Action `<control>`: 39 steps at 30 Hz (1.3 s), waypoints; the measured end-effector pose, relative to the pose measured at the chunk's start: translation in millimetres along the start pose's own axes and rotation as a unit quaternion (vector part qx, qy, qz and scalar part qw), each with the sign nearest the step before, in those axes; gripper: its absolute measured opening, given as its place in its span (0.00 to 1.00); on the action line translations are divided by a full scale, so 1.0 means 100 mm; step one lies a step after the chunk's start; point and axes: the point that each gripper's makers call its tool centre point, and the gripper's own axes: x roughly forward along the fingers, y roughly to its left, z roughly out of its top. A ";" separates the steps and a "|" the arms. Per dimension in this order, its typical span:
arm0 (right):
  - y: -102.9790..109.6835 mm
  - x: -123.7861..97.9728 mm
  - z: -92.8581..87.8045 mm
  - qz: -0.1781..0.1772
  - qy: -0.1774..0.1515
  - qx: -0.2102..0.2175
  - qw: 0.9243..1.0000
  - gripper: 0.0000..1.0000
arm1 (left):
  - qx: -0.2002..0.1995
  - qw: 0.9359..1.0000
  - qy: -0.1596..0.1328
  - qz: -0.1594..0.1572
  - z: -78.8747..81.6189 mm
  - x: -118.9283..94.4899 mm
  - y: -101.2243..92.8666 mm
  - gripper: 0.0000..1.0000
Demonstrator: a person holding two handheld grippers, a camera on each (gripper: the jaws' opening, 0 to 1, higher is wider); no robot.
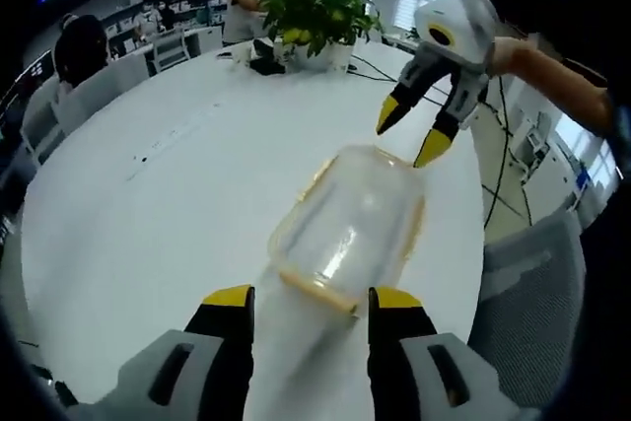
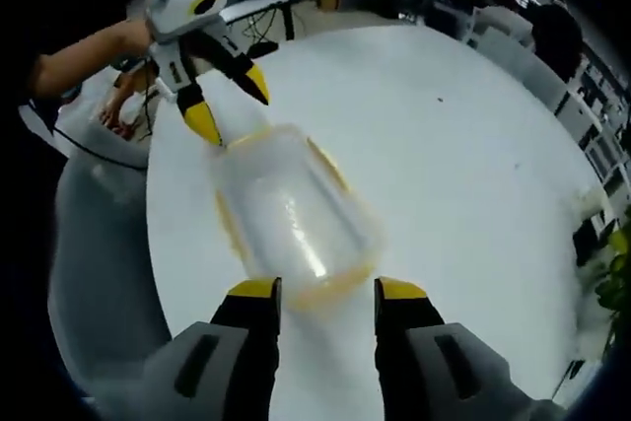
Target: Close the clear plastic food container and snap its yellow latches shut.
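One clear plastic food container (image 1: 347, 227) lies on the one round white table (image 1: 148, 224), near its edge. Two grippers work at it, each with two yellow-tipped jaws: the left gripper (image 1: 308, 299) and the right gripper (image 2: 323, 289). One potted plant (image 1: 317, 15) stands at the table's far edge. Yellow latches rim the container; the blur allows no sure count, perhaps four. At least two people sit or stand beyond the table, and one grey chair (image 1: 527, 293) stands beside it.
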 end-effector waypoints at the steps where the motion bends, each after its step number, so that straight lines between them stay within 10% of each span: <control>1: 0.00 0.00 0.00 -0.001 -0.003 0.010 1.000 0.35 | -0.009 1.000 -0.001 0.004 -0.01 0.01 0.00 0.40; 18: 0.04 0.14 -0.09 0.003 -0.044 0.121 0.992 0.37 | -0.152 0.988 -0.036 -0.004 -0.09 0.21 -0.16 0.40; 39: 0.15 0.29 -0.03 0.035 -0.036 0.166 0.985 0.45 | -0.160 0.987 -0.031 0.002 -0.07 0.26 -0.22 0.37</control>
